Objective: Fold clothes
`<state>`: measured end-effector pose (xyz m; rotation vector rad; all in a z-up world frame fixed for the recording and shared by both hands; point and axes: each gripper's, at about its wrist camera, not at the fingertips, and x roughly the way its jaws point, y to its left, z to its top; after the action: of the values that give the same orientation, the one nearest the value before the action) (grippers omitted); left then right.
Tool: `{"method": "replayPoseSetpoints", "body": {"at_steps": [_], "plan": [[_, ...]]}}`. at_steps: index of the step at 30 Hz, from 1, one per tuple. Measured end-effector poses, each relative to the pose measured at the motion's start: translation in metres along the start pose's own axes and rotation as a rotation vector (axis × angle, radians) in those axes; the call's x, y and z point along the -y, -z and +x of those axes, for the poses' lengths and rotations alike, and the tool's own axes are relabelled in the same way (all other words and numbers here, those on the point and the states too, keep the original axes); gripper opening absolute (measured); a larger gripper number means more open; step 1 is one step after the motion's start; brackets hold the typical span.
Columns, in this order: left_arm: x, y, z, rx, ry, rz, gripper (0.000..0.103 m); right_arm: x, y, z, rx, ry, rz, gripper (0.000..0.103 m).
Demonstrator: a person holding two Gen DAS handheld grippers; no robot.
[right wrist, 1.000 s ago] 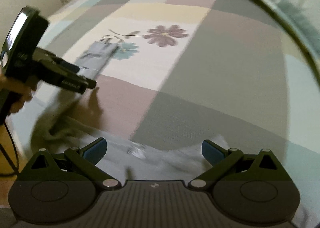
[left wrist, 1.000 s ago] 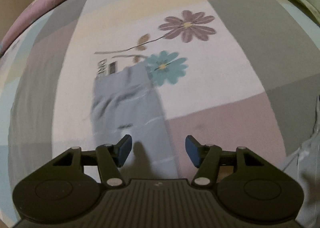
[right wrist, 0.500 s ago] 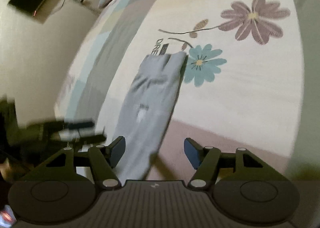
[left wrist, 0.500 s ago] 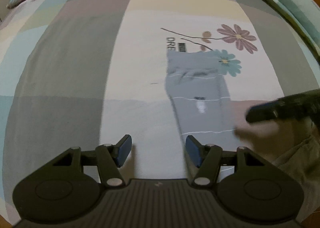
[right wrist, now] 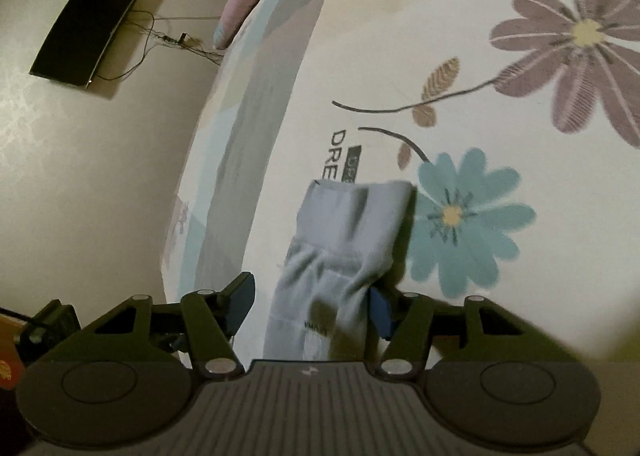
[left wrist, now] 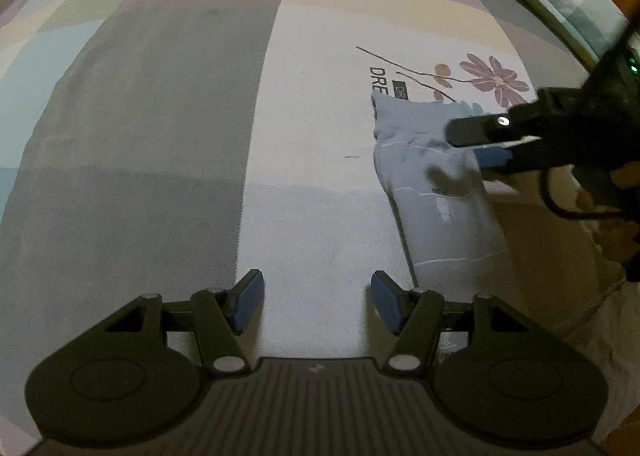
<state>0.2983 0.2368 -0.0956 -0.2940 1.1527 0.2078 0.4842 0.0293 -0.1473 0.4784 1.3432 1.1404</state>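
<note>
- I am looking down on a bed (left wrist: 168, 144) covered with a patchwork sheet in grey, mauve, pale blue, cream and white blocks.
- A long, narrow, light grey garment (left wrist: 436, 192) lies flat on the white block of the sheet, folded into a strip with thin pale lines crossing it.
- Its far end covers part of some printed black letters (right wrist: 338, 154) and sits just beside a printed blue flower (right wrist: 460, 216); a larger mauve flower (right wrist: 580, 44) is printed farther off.
- My left tongs (left wrist: 316, 306) hang over bare sheet to the left of the garment, blue pads spread apart, with nothing between them.
- My right tongs (right wrist: 310, 306) are also spread wide, and the garment strip runs up between the two blue pads. The right-hand pad sits at the strip's edge; I cannot tell whether it touches the cloth.
- From the left camera, the right tongs (left wrist: 486, 144) reach in from the right side, low over the upper part of the garment.
- Past the edge of the bed, the right camera shows a pale floor (right wrist: 80, 176) with a dark flat panel (right wrist: 86, 40) and thin cables beside it.
</note>
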Motion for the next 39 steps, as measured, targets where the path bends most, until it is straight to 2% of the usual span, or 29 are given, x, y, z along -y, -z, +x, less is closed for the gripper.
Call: {"method": "replayPoseSetpoints", "body": {"at_steps": [4, 8, 11, 13, 14, 20, 28, 34, 39], "plan": [[0.003, -0.002, -0.005, 0.003, 0.079, 0.066, 0.060, 0.003, -0.001, 0.000, -0.011, 0.002, 0.014, 0.053], [0.007, -0.005, -0.013, 0.016, 0.149, 0.140, 0.060, 0.009, -0.002, 0.004, 0.007, 0.018, 0.037, 0.030], [0.008, -0.005, -0.016, 0.015, 0.153, 0.147, 0.060, 0.006, -0.007, 0.010, 0.004, 0.033, 0.023, 0.026], [0.008, -0.003, -0.020, 0.016, 0.153, 0.143, 0.060, -0.001, -0.004, 0.012, 0.005, 0.081, -0.011, 0.014], [0.009, -0.002, -0.023, 0.019, 0.153, 0.145, 0.060, -0.004, -0.002, 0.012, 0.009, 0.105, -0.020, 0.004], [0.015, 0.005, -0.036, 0.026, 0.151, 0.177, 0.060, -0.028, 0.003, 0.007, 0.033, 0.195, -0.054, 0.005], [0.016, 0.027, -0.064, 0.033, 0.059, 0.168, 0.060, -0.076, 0.007, -0.007, 0.059, 0.114, -0.133, 0.005], [0.015, 0.045, -0.083, 0.026, 0.004, 0.151, 0.060, -0.119, 0.025, -0.014, -0.001, 0.034, -0.222, 0.005], [0.006, 0.056, -0.091, 0.011, 0.009, 0.169, 0.060, -0.144, 0.046, -0.004, -0.062, 0.015, -0.271, 0.005]]}}
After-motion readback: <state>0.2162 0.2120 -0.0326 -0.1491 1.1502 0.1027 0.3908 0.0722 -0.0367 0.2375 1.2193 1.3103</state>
